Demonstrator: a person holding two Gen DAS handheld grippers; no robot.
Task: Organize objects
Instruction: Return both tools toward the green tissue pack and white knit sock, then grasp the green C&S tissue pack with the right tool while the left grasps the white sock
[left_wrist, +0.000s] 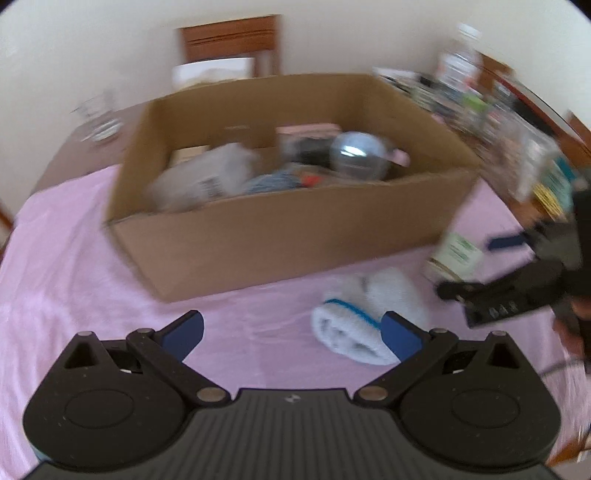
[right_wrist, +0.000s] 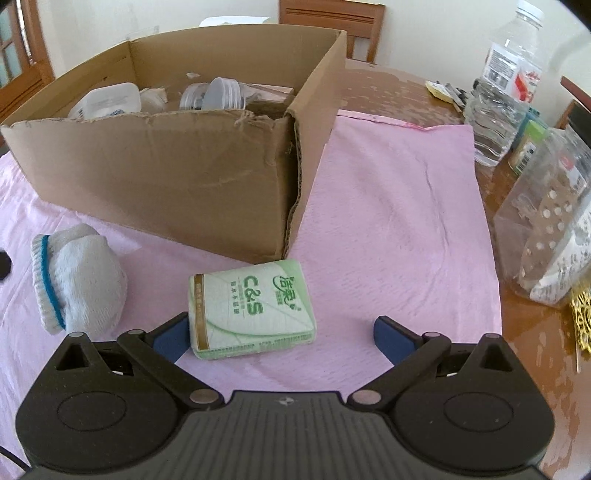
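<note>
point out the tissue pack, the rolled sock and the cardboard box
tissue pack (right_wrist: 251, 314): right wrist view, middle of its green printed top face
sock (right_wrist: 79, 277): right wrist view, white body beside the blue stripe
box (right_wrist: 166, 177): right wrist view, middle of its near wall

Green/white tissue pack (right_wrist: 251, 312), white sock w/ blue stripe (right_wrist: 74, 280), pink cloth (right_wrist: 399, 221), brown box (right_wrist: 166, 173).

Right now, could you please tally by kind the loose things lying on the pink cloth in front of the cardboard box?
White rolled sock bundle with blue band: 1
Green C&S tissue packet: 1
Total: 2, both outside the brown cardboard box on the pink cloth; the packet lies inside the open right claw.
</note>
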